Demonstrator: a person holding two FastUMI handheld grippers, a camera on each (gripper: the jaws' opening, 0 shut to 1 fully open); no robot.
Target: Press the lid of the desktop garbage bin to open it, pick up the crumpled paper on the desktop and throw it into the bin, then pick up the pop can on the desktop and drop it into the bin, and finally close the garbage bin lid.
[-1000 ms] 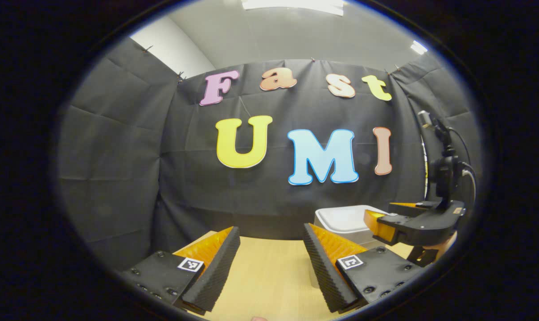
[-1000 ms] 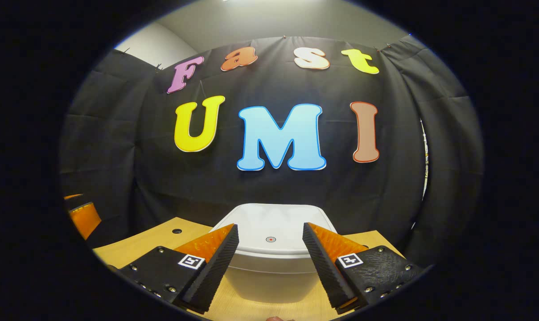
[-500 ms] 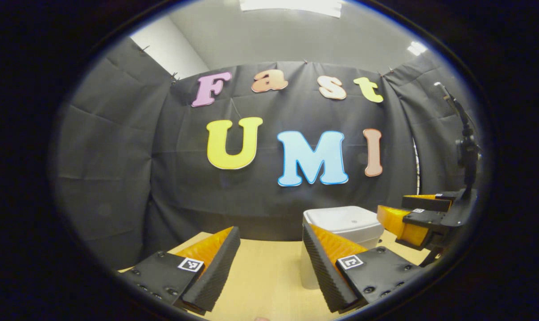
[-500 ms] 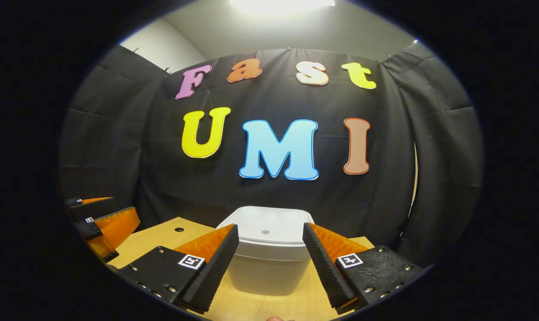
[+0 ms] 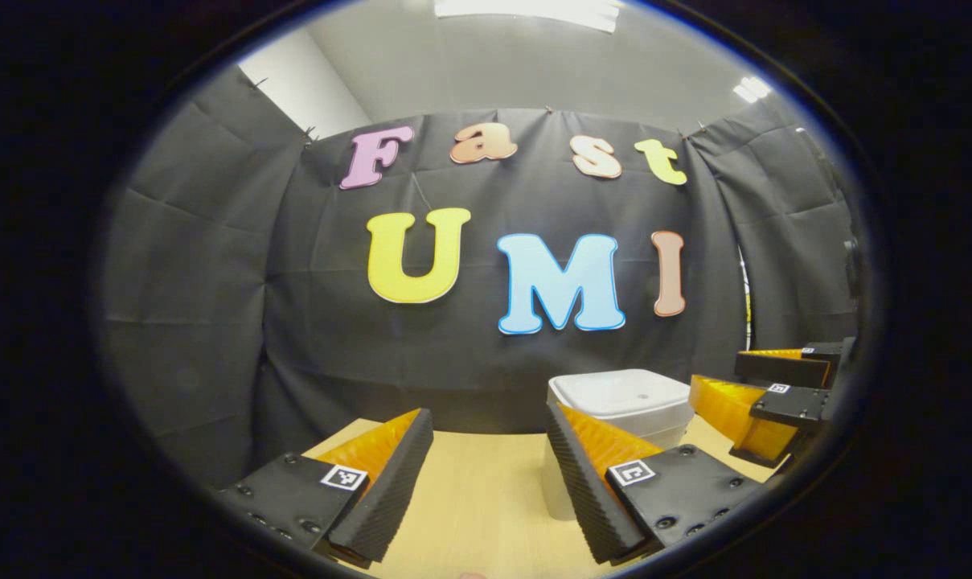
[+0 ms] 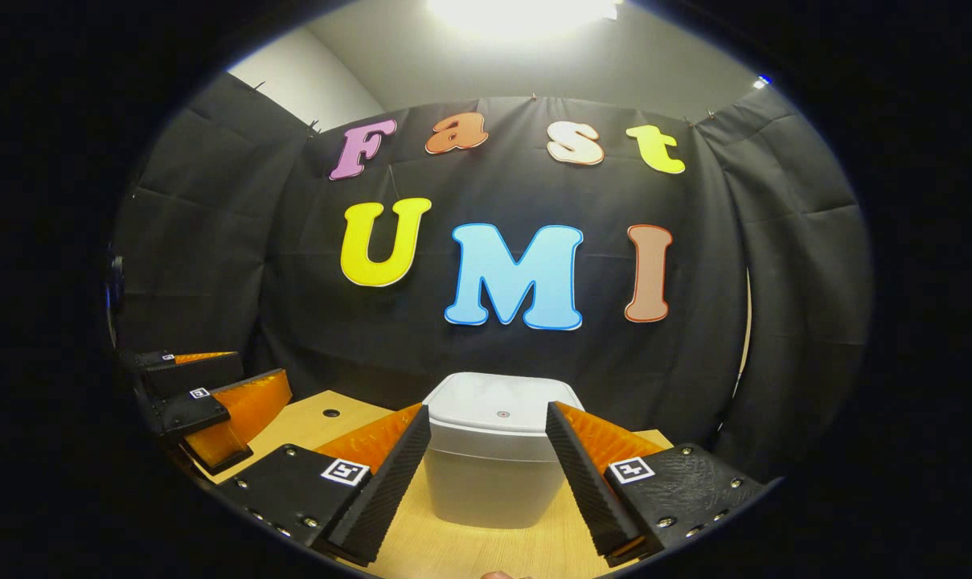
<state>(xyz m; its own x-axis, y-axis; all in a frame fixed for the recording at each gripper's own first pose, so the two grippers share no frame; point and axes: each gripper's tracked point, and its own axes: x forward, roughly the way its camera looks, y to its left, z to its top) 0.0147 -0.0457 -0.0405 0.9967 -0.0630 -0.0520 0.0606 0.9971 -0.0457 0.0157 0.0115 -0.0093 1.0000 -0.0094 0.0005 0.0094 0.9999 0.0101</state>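
I see one closed garbage bin (image 6: pixel 490 458) lower centre on the desk (image 6: pixel 461 547); my two grippers, left gripper (image 5: pixel 486 474) and right gripper (image 6: pixel 486 474), hang spread, empty.

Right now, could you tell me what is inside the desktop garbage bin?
That cannot be seen: the white garbage bin stands on the wooden desktop with its lid shut, covering whatever is inside.

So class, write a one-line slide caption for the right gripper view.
Open right gripper faces the closed white bin on the wooden table.
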